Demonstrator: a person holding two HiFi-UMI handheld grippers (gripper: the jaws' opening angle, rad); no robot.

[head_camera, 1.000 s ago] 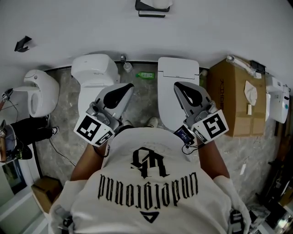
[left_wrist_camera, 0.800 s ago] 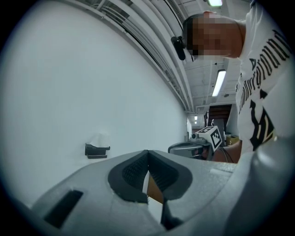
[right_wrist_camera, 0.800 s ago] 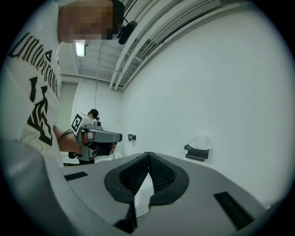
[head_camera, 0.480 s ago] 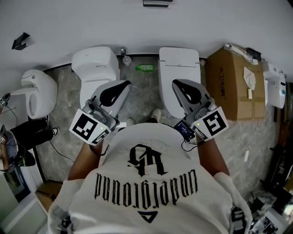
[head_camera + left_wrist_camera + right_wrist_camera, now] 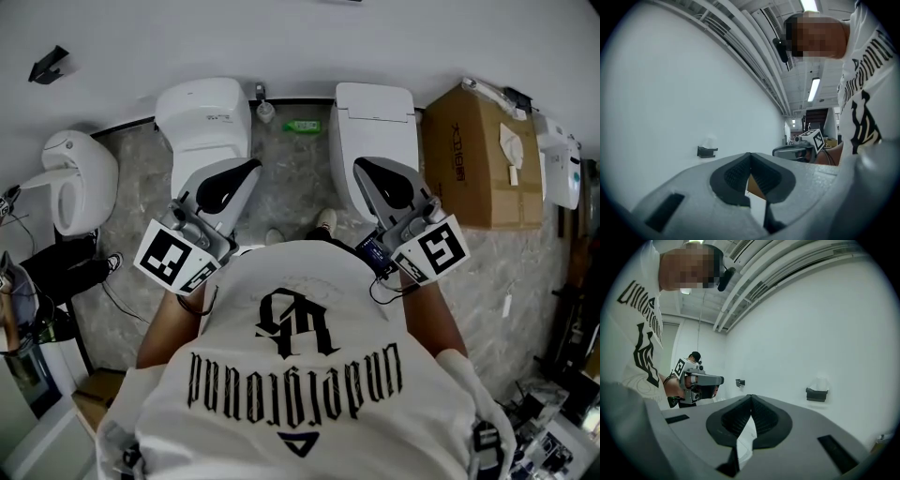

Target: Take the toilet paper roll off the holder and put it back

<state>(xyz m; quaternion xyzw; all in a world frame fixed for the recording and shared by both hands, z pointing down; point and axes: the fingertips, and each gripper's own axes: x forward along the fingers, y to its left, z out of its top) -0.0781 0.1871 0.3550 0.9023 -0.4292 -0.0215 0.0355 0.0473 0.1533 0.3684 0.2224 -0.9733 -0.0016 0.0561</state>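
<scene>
The toilet paper roll (image 5: 819, 383) is a pale roll on a black wall holder (image 5: 816, 394) ahead of me on the white wall. The left gripper view shows the same holder (image 5: 707, 151), small and far off. It is out of the head view. My left gripper (image 5: 251, 167) and right gripper (image 5: 361, 164) are held level in front of my chest, side by side, well short of the wall. The left gripper's (image 5: 750, 154) jaw tips meet with nothing between them. The right gripper (image 5: 750, 396) is shut and empty too.
Two white toilets (image 5: 204, 117) (image 5: 375, 122) stand below the grippers against the wall, a green bottle (image 5: 302, 126) between them. A cardboard box (image 5: 483, 155) stands at the right, a white fixture (image 5: 80, 183) at the left. An empty black bracket (image 5: 47, 64) hangs on the wall at left.
The toilets and wall have slid up the head view, and the holder at the top edge has left the frame. Both grippers have moved together and stayed shut.
</scene>
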